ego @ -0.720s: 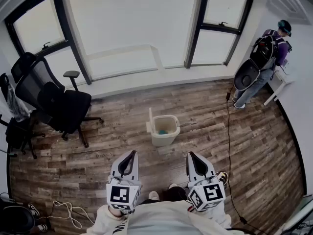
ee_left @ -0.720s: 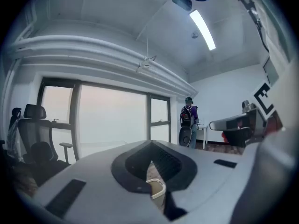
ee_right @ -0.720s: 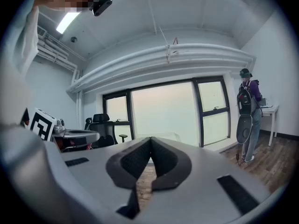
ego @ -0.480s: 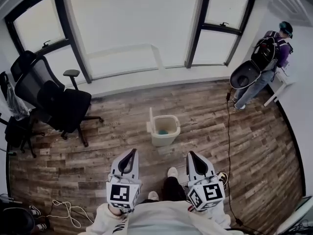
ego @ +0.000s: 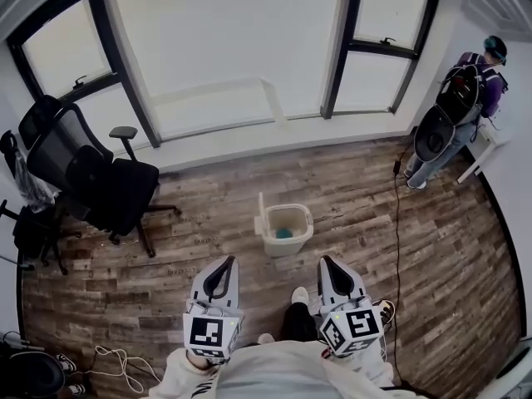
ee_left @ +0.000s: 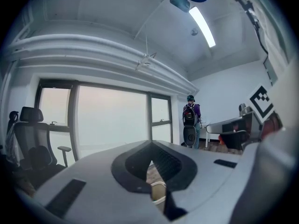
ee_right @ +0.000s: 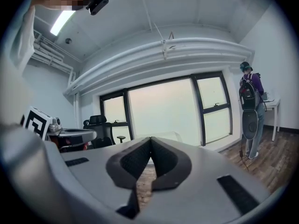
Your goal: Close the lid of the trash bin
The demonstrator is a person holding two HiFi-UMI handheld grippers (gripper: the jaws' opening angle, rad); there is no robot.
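The trash bin (ego: 281,244) stands on the wood floor (ego: 357,206) with its lid (ego: 261,212) upright at its left edge. The left claw (ego: 224,263) and right claw (ego: 325,263) hover short of it, both closed and empty.

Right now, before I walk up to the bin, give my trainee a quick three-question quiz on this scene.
1. True or false: the flat cream lid of the small cream plastic trash bin stands upright at the bin's edge, leaving it open.
2. What lies inside the bin?
A. a small blue item
B. a red can
C. a folded newspaper
3. Fill in: the left gripper and the right gripper each have jaws that are ____, with nothing between them.

Key: 1 true; 2 A; 3 shut.
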